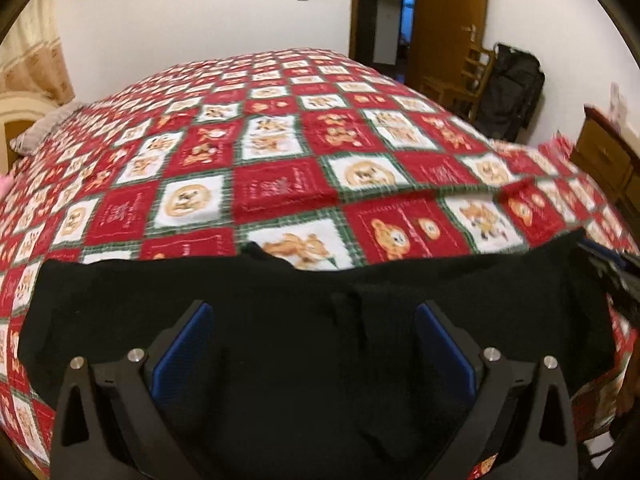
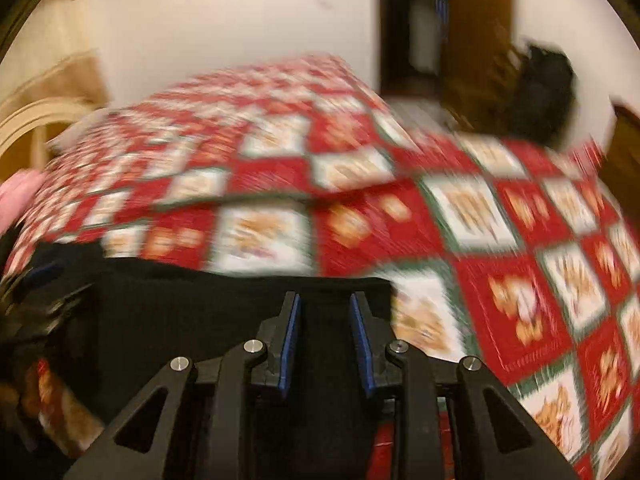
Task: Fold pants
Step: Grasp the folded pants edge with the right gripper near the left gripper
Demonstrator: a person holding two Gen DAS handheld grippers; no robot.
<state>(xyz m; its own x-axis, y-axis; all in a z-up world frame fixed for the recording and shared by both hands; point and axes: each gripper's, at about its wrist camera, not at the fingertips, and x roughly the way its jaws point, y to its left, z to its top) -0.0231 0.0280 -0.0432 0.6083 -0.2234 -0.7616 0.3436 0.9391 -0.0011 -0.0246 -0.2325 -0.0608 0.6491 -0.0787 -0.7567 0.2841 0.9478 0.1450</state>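
Black pants (image 1: 304, 320) lie spread across the near edge of the bed, wide from left to right. My left gripper (image 1: 314, 312) is wide open just above their middle, its blue pads (image 1: 188, 344) apart and holding nothing. In the right wrist view, which is motion-blurred, the pants (image 2: 192, 312) fill the lower left. My right gripper (image 2: 325, 300) hovers over their right end with the jaws partly open and a clear gap between the blue pads (image 2: 292, 328). The right gripper also shows at the right edge of the left wrist view (image 1: 612, 268).
A red, white and green patchwork quilt (image 1: 280, 148) covers the bed. A white wall lies behind, with an open wooden door (image 1: 448, 20), a wooden chair (image 1: 464, 80) and a black bag (image 1: 512, 92) at the back right. A wooden cabinet (image 1: 608, 156) stands at the right.
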